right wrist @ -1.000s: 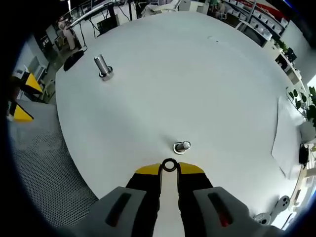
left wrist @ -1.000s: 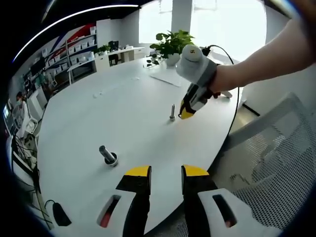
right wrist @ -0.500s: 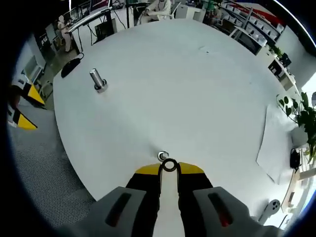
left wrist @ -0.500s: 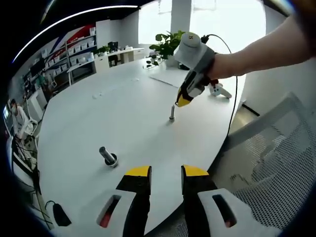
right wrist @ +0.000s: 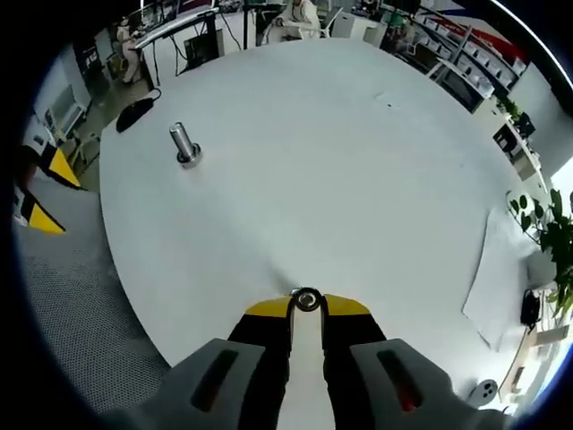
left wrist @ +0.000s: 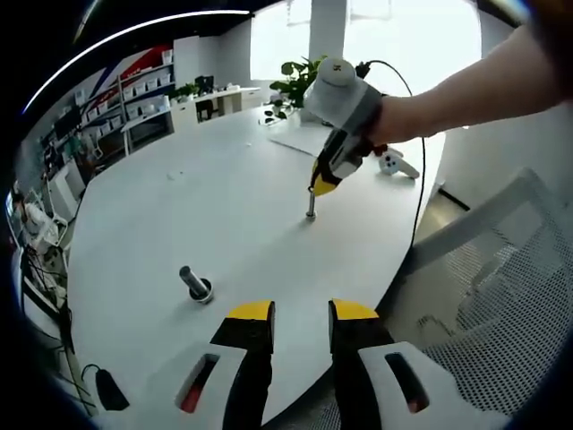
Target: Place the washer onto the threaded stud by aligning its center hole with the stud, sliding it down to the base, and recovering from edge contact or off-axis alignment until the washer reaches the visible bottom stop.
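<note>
The small steel washer (right wrist: 296,300) is pinched between the yellow tips of my right gripper (right wrist: 306,306), which is shut on it. The top of the threaded stud (right wrist: 307,301) shows through the washer's hole. In the left gripper view the stud (left wrist: 311,206) stands upright on the white table (left wrist: 179,224), and the right gripper (left wrist: 320,186), held by a hand, points down with its tips right at the stud's top. My left gripper (left wrist: 300,313) hangs over the table's near edge, open, nothing between its jaws.
A second, thicker bolt (left wrist: 195,283) (right wrist: 183,143) stands on the table, far from the stud. A paper sheet (right wrist: 488,278) and a plant (left wrist: 309,81) lie beyond. A mesh chair (left wrist: 483,296) sits beside the table edge. A black mouse (right wrist: 136,111) rests near the far rim.
The right gripper has carried the washer forward from short of the stud until it sits over the stud's top. My left gripper has stayed still.
</note>
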The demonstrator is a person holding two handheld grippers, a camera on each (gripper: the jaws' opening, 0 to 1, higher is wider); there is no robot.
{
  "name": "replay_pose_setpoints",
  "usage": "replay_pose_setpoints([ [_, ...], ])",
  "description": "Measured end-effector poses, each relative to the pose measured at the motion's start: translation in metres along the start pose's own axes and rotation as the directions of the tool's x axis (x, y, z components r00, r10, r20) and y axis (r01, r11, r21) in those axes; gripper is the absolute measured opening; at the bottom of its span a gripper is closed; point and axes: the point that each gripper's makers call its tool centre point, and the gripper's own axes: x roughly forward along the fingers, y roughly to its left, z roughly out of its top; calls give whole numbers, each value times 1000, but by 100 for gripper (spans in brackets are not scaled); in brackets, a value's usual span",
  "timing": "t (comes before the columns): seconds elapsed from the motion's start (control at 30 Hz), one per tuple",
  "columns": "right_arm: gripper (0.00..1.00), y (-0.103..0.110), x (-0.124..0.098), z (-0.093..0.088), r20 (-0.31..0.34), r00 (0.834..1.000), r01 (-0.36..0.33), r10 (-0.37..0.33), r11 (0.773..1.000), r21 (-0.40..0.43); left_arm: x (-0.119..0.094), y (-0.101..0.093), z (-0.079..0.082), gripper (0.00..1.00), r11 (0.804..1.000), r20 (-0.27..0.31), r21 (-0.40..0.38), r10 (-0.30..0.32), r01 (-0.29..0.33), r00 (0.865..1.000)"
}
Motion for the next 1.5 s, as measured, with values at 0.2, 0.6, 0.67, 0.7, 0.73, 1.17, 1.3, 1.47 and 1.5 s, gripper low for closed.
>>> replay_pose_setpoints([
  [0.2, 14, -1, 7, -5, -28, 1000, -5, 5, 1000, -5, 0, 1, 0, 22, 1000, 0, -2, 2, -2, 1000],
  [0.6, 14, 0, 22, -10, -57, 998, -26, 26, 1000, -11, 2, 0, -3, 22, 1000, -13, 8, 2, -2, 1000],
  [0.67, 14, 2, 24, -12, -63, 998, -33, 32, 999, -12, 2, 0, -3, 22, 1000, -15, 7, 3, -3, 1000],
  [0.7, 14, 2, 27, -13, -66, 997, -35, 34, 999, -12, 2, 1, -3, 22, 1000, -15, 6, 4, -3, 1000],
  [0.73, 14, 2, 29, -14, -71, 997, -36, 35, 999, -14, 2, 1, -4, 22, 1000, -16, 4, 5, -5, 1000],
  [1.17, 14, 5, 40, -20, -87, 995, -52, 52, 999, 5, 2, 2, -6, 22, 1000, -24, 1, 9, -9, 1000],
  [1.3, 14, 5, 43, -22, -90, 995, -52, 52, 999, 6, 2, 2, -7, 21, 1000, -27, 1, 8, -8, 1000],
  [1.47, 15, 5, 46, -23, -89, 994, -56, 57, 998, 19, 2, 3, -7, 21, 1000, -29, 0, 10, -10, 1000],
  [1.5, 15, 6, 46, -24, -92, 994, -54, 55, 998, 16, 2, 2, -7, 21, 1000, -30, 1, 9, -9, 1000],
])
